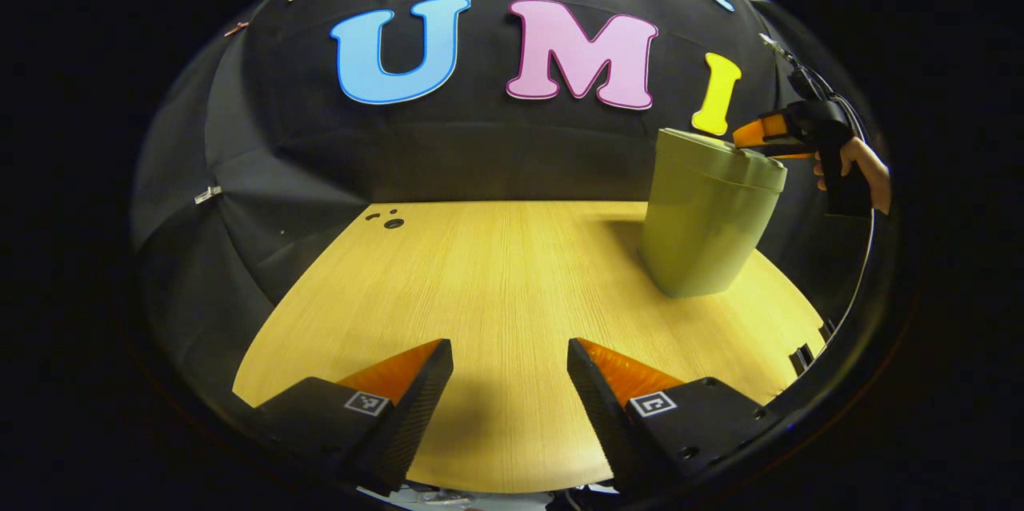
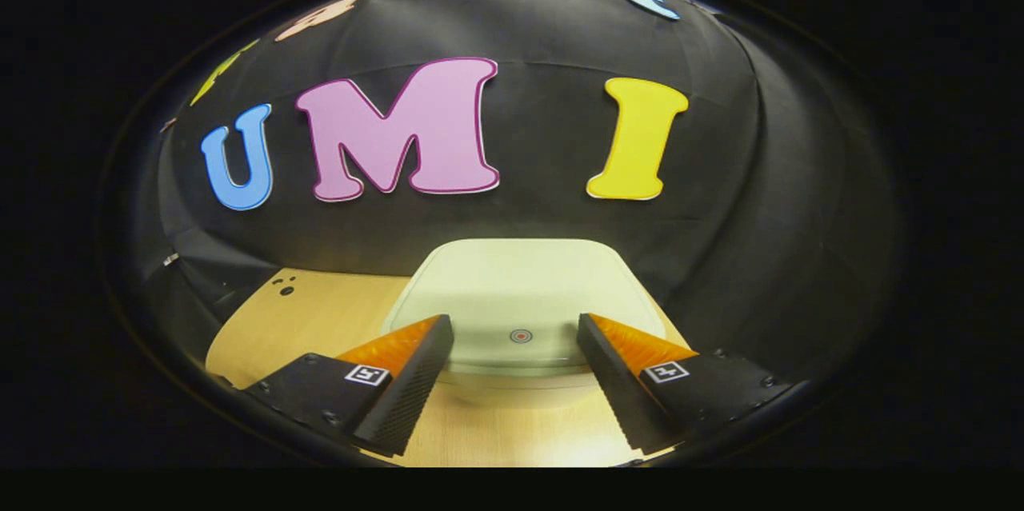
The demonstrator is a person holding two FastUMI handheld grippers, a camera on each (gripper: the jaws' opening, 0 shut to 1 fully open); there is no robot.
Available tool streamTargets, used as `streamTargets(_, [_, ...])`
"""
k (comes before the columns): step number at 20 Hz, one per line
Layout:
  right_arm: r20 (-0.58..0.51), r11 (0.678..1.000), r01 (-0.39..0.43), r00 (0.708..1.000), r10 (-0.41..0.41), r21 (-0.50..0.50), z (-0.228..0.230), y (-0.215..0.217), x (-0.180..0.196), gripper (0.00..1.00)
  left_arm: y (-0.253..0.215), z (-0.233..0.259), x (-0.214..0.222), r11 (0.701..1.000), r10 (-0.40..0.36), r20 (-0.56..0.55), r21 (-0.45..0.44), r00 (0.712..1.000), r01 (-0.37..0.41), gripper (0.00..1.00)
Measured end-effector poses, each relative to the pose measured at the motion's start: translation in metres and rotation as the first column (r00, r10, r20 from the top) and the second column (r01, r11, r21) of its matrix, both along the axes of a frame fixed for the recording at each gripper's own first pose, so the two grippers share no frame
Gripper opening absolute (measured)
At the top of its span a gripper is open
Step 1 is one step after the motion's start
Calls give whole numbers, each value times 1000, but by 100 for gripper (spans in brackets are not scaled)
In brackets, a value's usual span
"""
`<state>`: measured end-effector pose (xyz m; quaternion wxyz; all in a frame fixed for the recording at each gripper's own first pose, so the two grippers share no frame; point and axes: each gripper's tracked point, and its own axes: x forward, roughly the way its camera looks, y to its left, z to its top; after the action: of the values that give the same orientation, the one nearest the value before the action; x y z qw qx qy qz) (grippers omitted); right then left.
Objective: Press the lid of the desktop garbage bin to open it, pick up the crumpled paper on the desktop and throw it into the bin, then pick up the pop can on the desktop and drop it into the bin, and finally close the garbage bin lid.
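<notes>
The green desktop bin (image 1: pixel 704 223) stands on the right side of the wooden table (image 1: pixel 496 271) with its lid (image 1: pixel 720 155) down. In the right gripper view the pale lid (image 2: pixel 520 287) lies just beyond my right gripper (image 2: pixel 513 319), which is open, its fingers astride a small red round mark (image 2: pixel 521 335) near the lid's front edge. The left gripper view shows that right gripper (image 1: pixel 752 139) at the lid's far right rim, held by a hand (image 1: pixel 868 171). My left gripper (image 1: pixel 508 345) is open over bare table near the front edge, with nothing between its fingers.
A few small dark holes (image 1: pixel 390 219) mark the table's back left corner, also seen as dark holes (image 2: pixel 286 285) in the right gripper view. Black cloth walls close in behind and on both sides. A cable (image 1: pixel 868 255) hangs at the right.
</notes>
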<state>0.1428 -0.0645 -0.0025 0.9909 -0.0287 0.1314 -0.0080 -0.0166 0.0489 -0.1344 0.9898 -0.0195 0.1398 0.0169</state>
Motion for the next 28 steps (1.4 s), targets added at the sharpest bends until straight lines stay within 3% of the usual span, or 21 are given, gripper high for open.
streamTargets(6, [40, 1000, -14, 999, 13, 22, 5, 0, 2, 99, -2, 6, -1, 1000, -2, 14, -9, 1000, 2, 93])
streamTargets(7, [47, 1000, -4, 999, 3, 17, 5, -3, -3, 95, -3, 11, -1, 1000, -6, 27, -12, 1000, 6, 93])
streamTargets(11, [85, 1000, 5, 996, -4, -13, 10, -2, -24, 98, -7, 38, 0, 1000, -11, 90, 15, 996, 10, 93])
streamTargets(16, [204, 999, -31, 979, 33, -10, 26, 18, -70, 94, -19, 76, -4, 998, -33, 183, 59, 983, 23, 93])
streamTargets(20, [257, 998, -70, 964, 65, 10, 32, 37, -116, 98, -31, 105, -10, 999, -42, 255, 31, 966, 35, 93])
streamTargets(24, [258, 993, -96, 963, 76, 68, 24, 54, -156, 98, -31, 122, -22, 998, -25, 319, 65, 947, 4, 93])
streamTargets(28, [205, 986, -89, 977, 59, 139, 5, 64, -183, 98, -48, 124, -27, 1000, -22, 351, -7, 936, 26, 93])
